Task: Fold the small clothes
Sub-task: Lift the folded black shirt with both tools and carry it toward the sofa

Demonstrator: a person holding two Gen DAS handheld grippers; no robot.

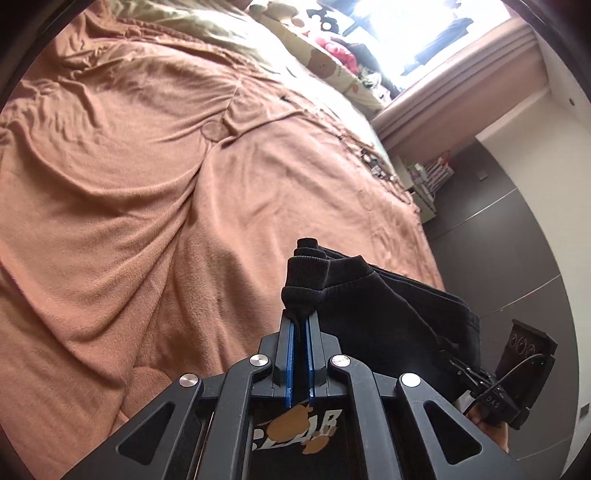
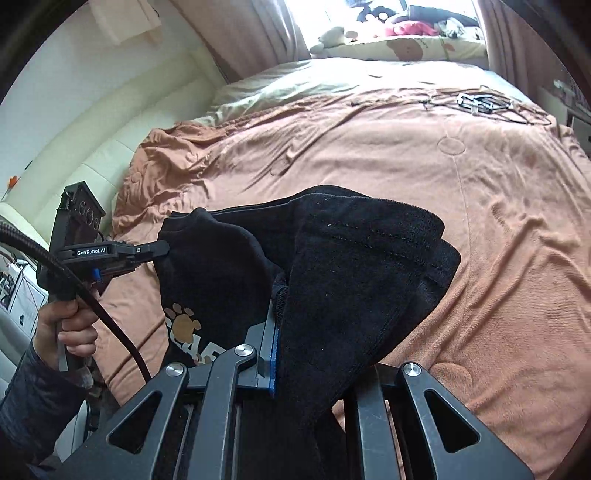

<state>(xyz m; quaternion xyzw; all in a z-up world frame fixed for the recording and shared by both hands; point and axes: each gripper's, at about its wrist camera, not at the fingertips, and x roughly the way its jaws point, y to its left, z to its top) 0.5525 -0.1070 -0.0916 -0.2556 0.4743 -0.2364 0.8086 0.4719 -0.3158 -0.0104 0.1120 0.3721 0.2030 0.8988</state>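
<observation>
Hanging above the brown blanket, a black shirt is held up: one edge is pinched by the left gripper, another is clamped in the right gripper

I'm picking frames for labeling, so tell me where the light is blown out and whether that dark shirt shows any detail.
Left wrist view: the window is blown out white, the blanket evenly lit, and the shirt near-black with only its folds visible. Right wrist view: the window glares again, while stitching and a paw print on the shirt read clearly. Both views have fisheye-curved edges.
</observation>
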